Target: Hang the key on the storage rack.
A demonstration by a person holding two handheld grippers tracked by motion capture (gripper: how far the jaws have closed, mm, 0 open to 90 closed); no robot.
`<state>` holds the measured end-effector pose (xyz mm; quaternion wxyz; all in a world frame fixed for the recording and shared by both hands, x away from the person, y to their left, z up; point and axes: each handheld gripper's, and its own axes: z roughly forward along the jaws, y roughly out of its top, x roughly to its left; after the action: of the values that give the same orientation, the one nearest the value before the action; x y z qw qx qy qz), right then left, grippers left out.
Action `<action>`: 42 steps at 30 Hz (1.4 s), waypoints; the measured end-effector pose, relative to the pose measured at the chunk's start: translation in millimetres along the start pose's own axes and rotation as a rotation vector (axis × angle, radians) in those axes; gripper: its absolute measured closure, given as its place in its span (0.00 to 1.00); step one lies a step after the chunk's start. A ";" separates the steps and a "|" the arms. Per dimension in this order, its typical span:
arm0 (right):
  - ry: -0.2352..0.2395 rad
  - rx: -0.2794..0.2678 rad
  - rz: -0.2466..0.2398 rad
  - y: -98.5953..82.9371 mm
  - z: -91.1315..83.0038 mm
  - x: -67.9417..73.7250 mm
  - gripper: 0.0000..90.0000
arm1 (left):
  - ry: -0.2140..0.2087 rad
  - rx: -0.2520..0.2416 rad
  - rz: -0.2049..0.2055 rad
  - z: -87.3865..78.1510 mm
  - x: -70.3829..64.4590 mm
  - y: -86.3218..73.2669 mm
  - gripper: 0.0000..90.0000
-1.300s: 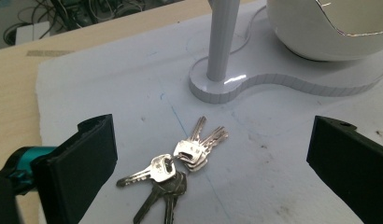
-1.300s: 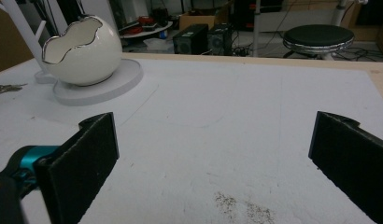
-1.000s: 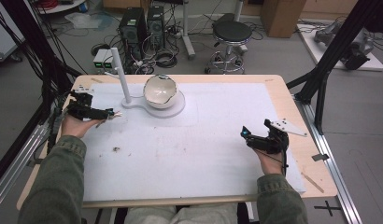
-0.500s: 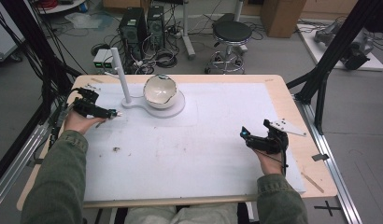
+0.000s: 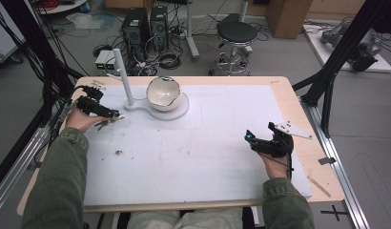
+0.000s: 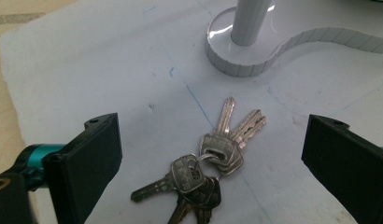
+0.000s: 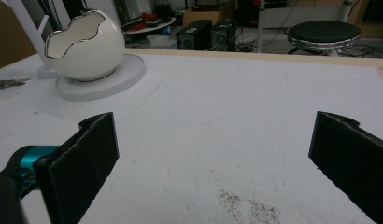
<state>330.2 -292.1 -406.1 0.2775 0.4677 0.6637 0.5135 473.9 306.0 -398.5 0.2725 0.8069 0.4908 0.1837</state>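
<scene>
We hold left gripper (image 6: 213,154) low over bunch of keys (image 6: 206,163), jaws spread wide, gripping nothing; keys lie flat on white mat (image 5: 222,143) between jaws, touching neither. Keys sit just in front of white stand base (image 6: 245,51), near its upright post (image 5: 123,76). Our right gripper (image 5: 251,139) hovers well apart at mat's right side, jaws released, empty. Egg-shaped white bowl (image 7: 84,44) sits on stand's round plate.

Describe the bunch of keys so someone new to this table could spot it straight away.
Start at the white stand at the far left of the white mat, with its upright post and egg-shaped bowl. Just in front of the post's round foot lies the bunch of keys, between the open left gripper jaws. It is the sole metal thing there: several silver and brass keys on one ring.
</scene>
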 end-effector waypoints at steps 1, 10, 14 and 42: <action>0.001 0.000 0.001 -0.1 0.1 -0.1 0.01 | -0.002 0.008 0.006 1.4 0.1 1.5 0.06; 0.014 0.004 -0.001 -1.4 0.1 1.0 0.01 | -0.015 0.081 0.034 13.5 -1.5 14.2 0.10; 0.013 0.001 0.002 -1.7 -0.9 0.5 0.01 | -0.034 0.097 0.051 18.1 -3.6 13.6 0.15; 0.009 0.019 -0.001 -3.7 0.6 0.1 0.01 | -0.118 0.150 0.064 34.3 3.0 5.3 0.69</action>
<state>329.5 -291.9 -409.8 0.2705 0.4675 0.6700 0.5093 498.2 297.9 -422.0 0.2336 0.8498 0.4601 0.1072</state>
